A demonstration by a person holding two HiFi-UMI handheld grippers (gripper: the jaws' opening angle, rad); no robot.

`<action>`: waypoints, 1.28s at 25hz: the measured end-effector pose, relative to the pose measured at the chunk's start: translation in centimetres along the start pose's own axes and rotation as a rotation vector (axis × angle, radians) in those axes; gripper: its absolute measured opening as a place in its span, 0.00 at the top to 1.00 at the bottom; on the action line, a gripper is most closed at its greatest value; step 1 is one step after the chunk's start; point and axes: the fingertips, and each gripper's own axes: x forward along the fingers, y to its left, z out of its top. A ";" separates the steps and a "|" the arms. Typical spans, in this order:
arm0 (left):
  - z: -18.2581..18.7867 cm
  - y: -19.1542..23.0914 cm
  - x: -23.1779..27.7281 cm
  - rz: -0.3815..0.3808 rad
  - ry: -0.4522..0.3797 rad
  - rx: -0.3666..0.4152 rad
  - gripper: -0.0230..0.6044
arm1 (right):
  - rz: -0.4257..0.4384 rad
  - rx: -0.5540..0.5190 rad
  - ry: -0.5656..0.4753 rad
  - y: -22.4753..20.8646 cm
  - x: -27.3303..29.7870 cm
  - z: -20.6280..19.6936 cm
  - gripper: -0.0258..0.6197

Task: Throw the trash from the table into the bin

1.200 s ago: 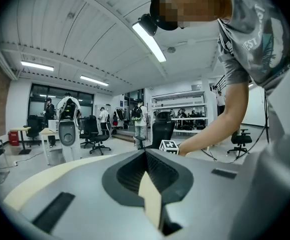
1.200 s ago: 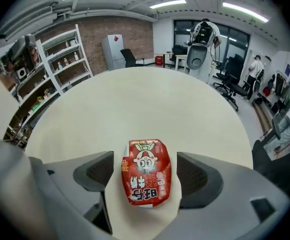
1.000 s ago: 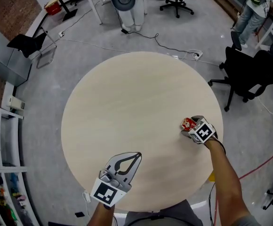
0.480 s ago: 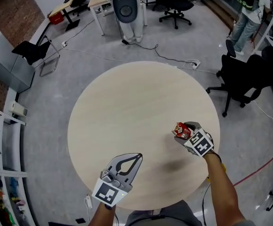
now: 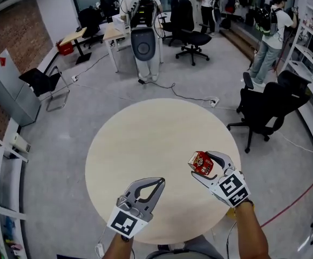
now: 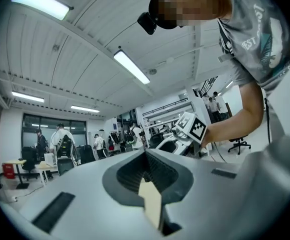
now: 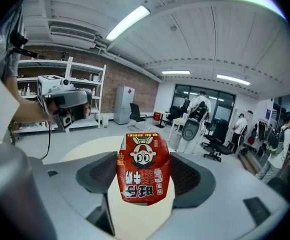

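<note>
Jaws of my right gripper [image 5: 205, 167] clench a crinkled red foil snack packet [image 7: 144, 168] over the round pale wooden table [image 5: 145, 139]; my left gripper [image 5: 155, 185] has its jaws closed, empty.

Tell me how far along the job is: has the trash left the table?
Done: the round pale wooden table shows no loose trash. In hand: the right gripper is shut on a red snack packet, above the table; the left gripper is shut and empty. Left: dropping it in the bin, which no view shows.
</note>
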 end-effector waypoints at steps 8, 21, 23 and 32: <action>6.7 -2.5 -4.1 -0.058 -0.039 0.157 0.90 | -0.088 -0.089 -0.158 6.8 -9.2 9.5 0.43; 14.6 -7.7 -11.5 -0.135 -0.193 0.227 0.90 | -0.184 -0.265 -0.281 18.8 -18.9 17.4 0.43; 14.9 -8.6 -12.4 -0.160 -0.172 0.267 0.90 | -0.203 -0.259 -0.294 20.2 -20.1 17.8 0.43; 18.0 -13.0 -11.8 -0.245 -0.306 0.175 0.90 | -0.301 -0.233 -0.362 21.7 -26.0 17.7 0.43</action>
